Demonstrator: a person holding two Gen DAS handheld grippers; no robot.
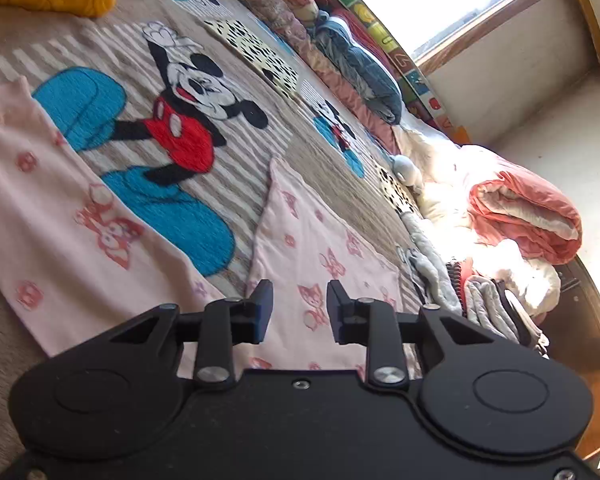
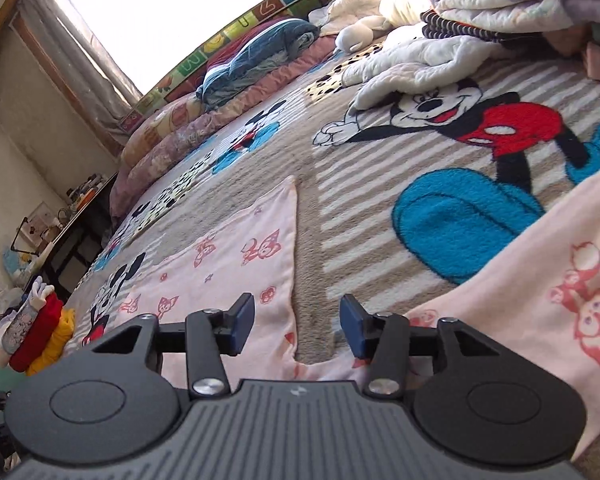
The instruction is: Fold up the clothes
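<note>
The left wrist view alone shows a folded orange quilt (image 1: 528, 216) at far right; the right wrist view alone shows a dark desk (image 2: 80, 220) at far left. Pink trousers (image 1: 320, 248) lie spread on the cartoon blanket (image 1: 260, 152). The left gripper (image 1: 299, 310) and right gripper (image 2: 296, 322) hover over them, jaws apart, holding nothing.

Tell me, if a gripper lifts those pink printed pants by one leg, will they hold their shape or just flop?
Probably flop. The pink pants lie flat and thin on the fleece blanket, following its surface, so they look like soft, light knit. A lifted leg would likely drape and drag the rest along. The fuzzy blanket may cling slightly, so sliding might bunch them.
</note>
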